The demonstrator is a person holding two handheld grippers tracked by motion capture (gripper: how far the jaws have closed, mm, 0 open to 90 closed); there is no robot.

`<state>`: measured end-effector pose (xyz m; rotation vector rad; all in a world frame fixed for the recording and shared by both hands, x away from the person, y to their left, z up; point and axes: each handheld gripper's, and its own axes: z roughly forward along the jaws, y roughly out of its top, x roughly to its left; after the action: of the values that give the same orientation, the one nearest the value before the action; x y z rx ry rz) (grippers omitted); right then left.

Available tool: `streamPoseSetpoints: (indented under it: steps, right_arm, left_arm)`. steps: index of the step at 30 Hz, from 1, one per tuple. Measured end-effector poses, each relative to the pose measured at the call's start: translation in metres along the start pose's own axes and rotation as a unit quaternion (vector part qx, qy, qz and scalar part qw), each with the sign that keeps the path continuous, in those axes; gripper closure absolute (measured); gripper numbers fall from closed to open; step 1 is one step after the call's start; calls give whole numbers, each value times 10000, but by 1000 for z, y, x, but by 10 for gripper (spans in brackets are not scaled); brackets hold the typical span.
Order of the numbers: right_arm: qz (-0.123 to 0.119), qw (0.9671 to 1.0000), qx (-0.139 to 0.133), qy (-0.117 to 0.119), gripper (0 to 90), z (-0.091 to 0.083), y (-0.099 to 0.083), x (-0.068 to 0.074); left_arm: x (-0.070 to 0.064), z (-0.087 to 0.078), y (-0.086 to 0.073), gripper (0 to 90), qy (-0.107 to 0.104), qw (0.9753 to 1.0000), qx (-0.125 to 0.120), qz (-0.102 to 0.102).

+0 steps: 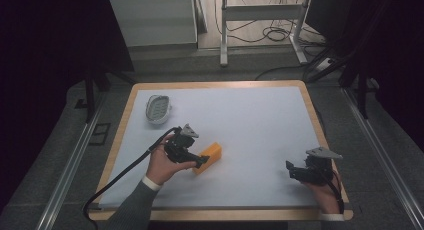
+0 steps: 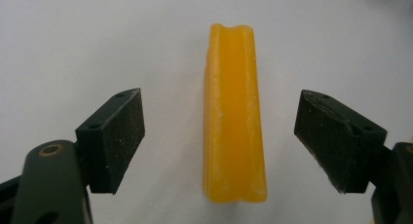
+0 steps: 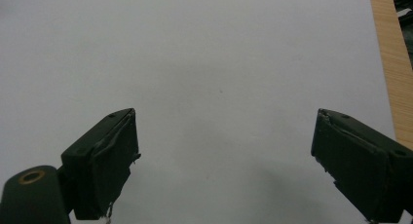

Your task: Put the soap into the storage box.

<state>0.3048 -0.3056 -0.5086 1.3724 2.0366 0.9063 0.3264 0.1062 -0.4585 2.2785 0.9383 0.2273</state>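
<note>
- Now the step in hand looks like a grasp of the yellow block [image 2: 234,114], and the left tongs [image 1: 199,162] are lined up for it: spread wide, holding nothing, with the block lying lengthwise between the two pads.
- To do it well, I would ease the left tongs a little farther along the block before closing, so the pads [image 2: 116,139] meet its long sides near the middle rather than at the near end.
- Keep the tongs level with the white surface [image 1: 260,120]; a tilt could roll the narrow block as the pads close.
- Close gently and evenly, since there is a clear gap on both sides and neither pad touches the block yet.
- From above, the block lies near the middle of the surface, angled, just right of the left tongs.
- The right tongs [image 1: 291,169] sit well apart at the near right, also wide open and empty.
- An oval grey dish [image 1: 157,109] rests at the far left.
</note>
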Motion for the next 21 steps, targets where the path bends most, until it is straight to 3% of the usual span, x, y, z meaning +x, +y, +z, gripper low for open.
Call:
streamPoseSetpoints:
  steps: [12, 21]
  right_arm:
    - [-1, 10000, 60, -26, 100, 2, -1, 0]
    - [-30, 9999, 112, -60, 100, 4, -2, 0]
  left_arm:
    - [-5, 25, 3, 228, 57, 9995, 299, 25]
    - [-7, 43, 4, 345, 350, 9981, 489, 92]
